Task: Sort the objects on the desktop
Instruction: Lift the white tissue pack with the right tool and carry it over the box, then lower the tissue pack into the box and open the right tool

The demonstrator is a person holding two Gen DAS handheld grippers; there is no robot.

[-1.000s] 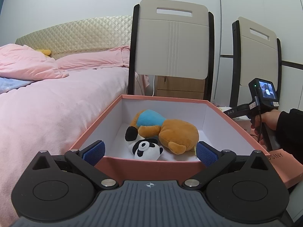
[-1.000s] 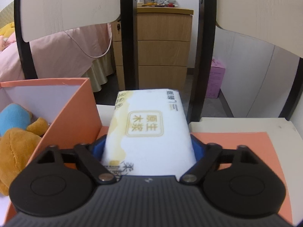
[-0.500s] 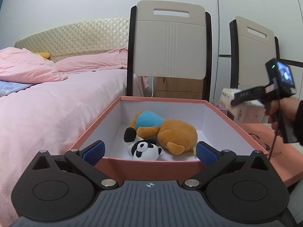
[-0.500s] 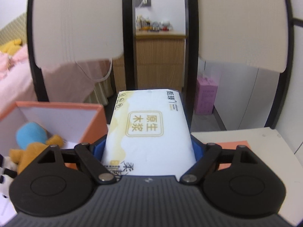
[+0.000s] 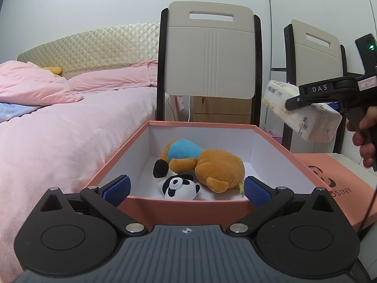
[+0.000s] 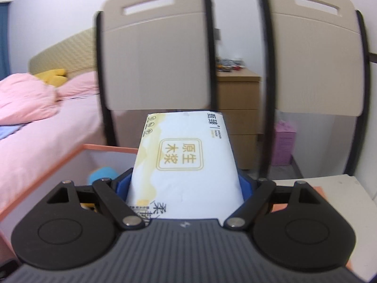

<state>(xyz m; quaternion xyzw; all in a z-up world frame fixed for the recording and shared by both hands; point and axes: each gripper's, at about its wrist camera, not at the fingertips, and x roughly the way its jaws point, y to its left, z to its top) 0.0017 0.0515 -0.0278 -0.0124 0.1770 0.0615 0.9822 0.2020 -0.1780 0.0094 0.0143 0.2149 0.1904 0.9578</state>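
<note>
Orange box (image 5: 188, 206) already holds two soft toys (image 5: 200, 162); a tissue pack (image 6: 186, 165) is clamped in the right gripper (image 6: 185, 184) beside it — not yet placed. Left gripper (image 5: 186, 189) is spread, empty.

In the right wrist view, the white and yellow soft tissue pack (image 6: 186, 167) hides the blue pads of the right gripper (image 6: 186, 186) and most of the salmon-pink cardboard box (image 6: 70, 158), where only a blurred scrap of blue plush (image 6: 102, 174) shows. In the left wrist view, the person's hand (image 5: 364, 136) is cut off by the right edge. The black-and-white panda plush (image 5: 176, 184) lies partly under the brown plush bear in a blue shirt (image 5: 205, 162).
</note>
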